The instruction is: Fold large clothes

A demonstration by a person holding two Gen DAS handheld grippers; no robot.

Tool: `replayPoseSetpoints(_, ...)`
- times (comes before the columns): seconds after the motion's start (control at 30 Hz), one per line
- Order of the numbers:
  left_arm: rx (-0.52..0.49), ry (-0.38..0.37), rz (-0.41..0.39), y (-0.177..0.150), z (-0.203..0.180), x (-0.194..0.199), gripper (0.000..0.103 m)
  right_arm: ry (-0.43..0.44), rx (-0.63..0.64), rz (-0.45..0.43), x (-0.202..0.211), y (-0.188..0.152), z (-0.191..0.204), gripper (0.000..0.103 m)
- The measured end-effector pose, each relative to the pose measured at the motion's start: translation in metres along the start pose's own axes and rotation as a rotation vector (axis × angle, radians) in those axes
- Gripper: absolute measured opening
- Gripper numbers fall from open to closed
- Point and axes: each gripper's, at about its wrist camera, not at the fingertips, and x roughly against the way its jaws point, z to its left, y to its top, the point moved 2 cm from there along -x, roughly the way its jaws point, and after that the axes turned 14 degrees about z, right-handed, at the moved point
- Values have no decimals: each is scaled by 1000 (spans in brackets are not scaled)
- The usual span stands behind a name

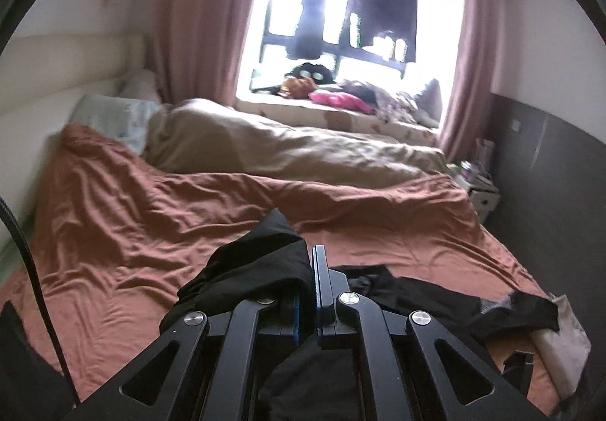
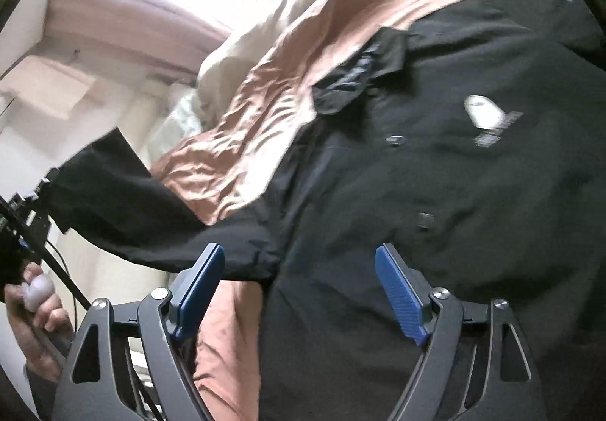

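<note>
The left gripper (image 1: 311,271) is clenched on a fold of the black shirt (image 1: 261,262), lifted at bottom centre of its frame. The rest of the shirt trails to the lower right across the rust-brown bedsheet (image 1: 132,224). The right gripper (image 2: 299,292) is released, fingers wide apart, hovering over the black shirt (image 2: 454,175) — it fills the right of that frame, one sleeve stretching left. A beige duvet (image 1: 284,148) lies beyond.
</note>
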Motion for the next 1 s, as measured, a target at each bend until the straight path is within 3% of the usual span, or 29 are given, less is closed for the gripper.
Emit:
replayPoseSetpoints(0.13,-42,-33,25,3,-34,-17,5,-59,-72,-39,14,8,-17,81)
replayPoseSetpoints(0.37,-135,-94,89,2,-96,-56,5,14,-189,-115,35,24,-47,81)
replayPoseSetpoints(0.5,-172,-127,173,-10,-127,-93,7,25,-246,-130,40,30,-69,81)
replayPoseSetpoints(0.67,-160,-205,320,-37,-148,-144,46,53,-329,-150,58,29,-88,81)
replayPoseSetpoints(0.8,-193,-254,383,-61,-160,-161,50,70,-348,-169,75,24,-96,81)
replayPoseSetpoints(0.9,-206,-212,409,-71,-158,-164,50,67,-347,-167,71,27,-97,81)
replayPoseSetpoints(1.0,-157,-178,400,-75,-134,-157,50,55,-342,-153,65,29,-98,81)
